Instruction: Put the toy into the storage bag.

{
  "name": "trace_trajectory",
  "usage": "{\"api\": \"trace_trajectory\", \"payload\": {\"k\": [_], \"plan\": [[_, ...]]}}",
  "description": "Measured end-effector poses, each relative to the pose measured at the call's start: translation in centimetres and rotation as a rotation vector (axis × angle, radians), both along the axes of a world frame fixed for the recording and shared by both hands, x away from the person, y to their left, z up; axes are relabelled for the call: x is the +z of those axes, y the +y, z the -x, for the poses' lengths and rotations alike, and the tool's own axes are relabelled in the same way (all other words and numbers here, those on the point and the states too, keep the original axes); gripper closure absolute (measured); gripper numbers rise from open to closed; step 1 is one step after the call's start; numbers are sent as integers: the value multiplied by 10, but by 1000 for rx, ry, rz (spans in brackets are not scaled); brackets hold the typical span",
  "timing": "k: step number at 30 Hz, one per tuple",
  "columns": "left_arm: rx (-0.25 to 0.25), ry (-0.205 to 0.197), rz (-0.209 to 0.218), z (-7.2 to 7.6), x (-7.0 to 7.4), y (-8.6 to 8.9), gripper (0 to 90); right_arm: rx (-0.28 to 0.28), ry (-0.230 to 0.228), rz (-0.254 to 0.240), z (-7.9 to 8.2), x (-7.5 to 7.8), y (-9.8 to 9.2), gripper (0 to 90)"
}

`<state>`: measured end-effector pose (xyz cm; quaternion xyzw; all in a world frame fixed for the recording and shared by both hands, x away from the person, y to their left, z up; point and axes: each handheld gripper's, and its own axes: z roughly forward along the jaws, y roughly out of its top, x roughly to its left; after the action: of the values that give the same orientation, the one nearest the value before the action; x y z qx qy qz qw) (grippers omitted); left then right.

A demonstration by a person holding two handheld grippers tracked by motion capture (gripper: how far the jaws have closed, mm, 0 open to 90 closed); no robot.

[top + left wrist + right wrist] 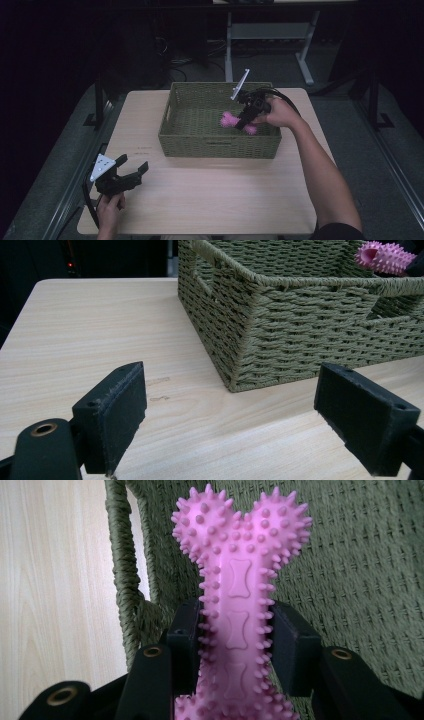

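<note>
Table (pixel 210 200): light wood top, bare across its near half. Basket (pixel 218 142): green woven, rectangular, with handle cut-outs, standing on the far half of the table. Right gripper (pixel 243 118): reaches over the basket's right rim and points down into it, jaws clamped on the shaft of the bone (pixel 231 120). Left gripper (pixel 134 172): held at the table's near left corner, well apart from the basket, jaws spread wide with nothing between them. Bone: pink, studded, bone-shaped toy, inside the basket towards its right side; whether it touches the basket floor cannot be told.
</note>
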<state>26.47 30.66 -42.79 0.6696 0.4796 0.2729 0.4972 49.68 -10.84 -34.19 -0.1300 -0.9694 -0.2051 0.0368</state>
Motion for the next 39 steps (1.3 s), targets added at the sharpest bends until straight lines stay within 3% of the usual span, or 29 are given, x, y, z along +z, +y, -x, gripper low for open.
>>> {"api": "trace_trajectory", "payload": {"k": [15,33,39], "plan": [[-2,1,-5,0,0,0,130,-19,26,-2,-1,-13,-4,579],[-4,0,-6,0,0,0,130,-14,41,46,0,-23,1,579],[-6,-1,-10,0,1,-1,130,-20,47,22,0,-25,-2,578]]}}
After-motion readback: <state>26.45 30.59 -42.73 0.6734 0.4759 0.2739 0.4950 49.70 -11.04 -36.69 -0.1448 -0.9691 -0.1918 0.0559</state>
